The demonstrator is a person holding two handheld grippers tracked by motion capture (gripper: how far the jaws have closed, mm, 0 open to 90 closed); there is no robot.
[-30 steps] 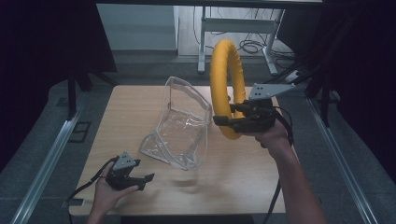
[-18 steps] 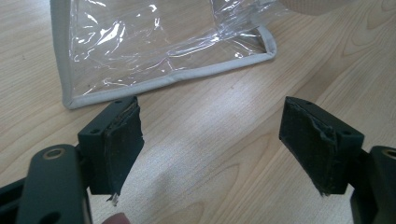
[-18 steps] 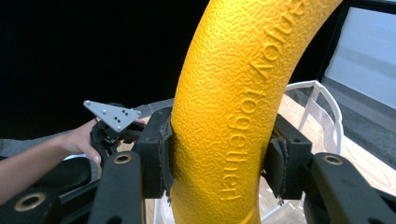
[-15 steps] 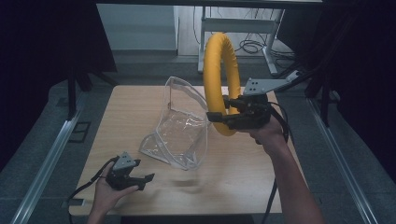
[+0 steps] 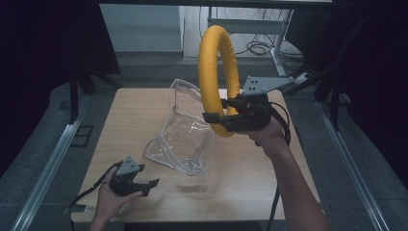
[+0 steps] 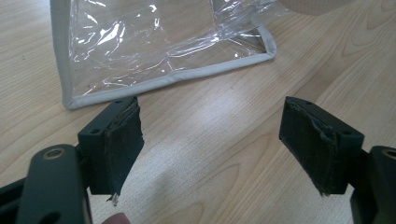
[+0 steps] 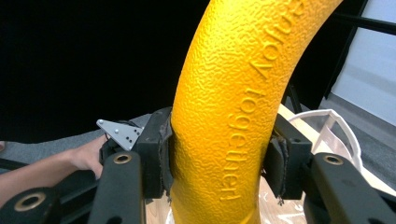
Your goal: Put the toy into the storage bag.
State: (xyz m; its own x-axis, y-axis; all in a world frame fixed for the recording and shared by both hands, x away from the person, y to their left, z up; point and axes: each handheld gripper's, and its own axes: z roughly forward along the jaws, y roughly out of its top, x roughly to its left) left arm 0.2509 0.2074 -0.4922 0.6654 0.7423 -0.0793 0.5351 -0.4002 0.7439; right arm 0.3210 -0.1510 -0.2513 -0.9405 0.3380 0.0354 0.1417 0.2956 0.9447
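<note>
Right gripper [image 5: 215, 117]: held up above the tabletop [image 5: 134, 110], over its right half, jaws pointing toward the left of the high view. Jaws clamped on the lower arc of a yellow foam ring [image 5: 215, 72], one pad pressed against each side of the tube. Ring stands upright on edge, clear of the tabletop, its top rising above the far table edge in the high view. In the right gripper view the ring [image 7: 243, 116] shows a pebbled skin with raised lettering along the tube.

Clear plastic bag [image 5: 185, 137] with pale piping sits near the middle of the tabletop, mouth standing open and upward, just to the left of the ring and below it. Contact between ring and bag: cannot tell.

Left gripper [image 5: 153, 182]: low at the near left corner of the tabletop, jaws wide apart, nothing between them. In the left gripper view the bag's piped bottom edge [image 6: 168, 81] lies just beyond the jaw tips, not touching
</note>
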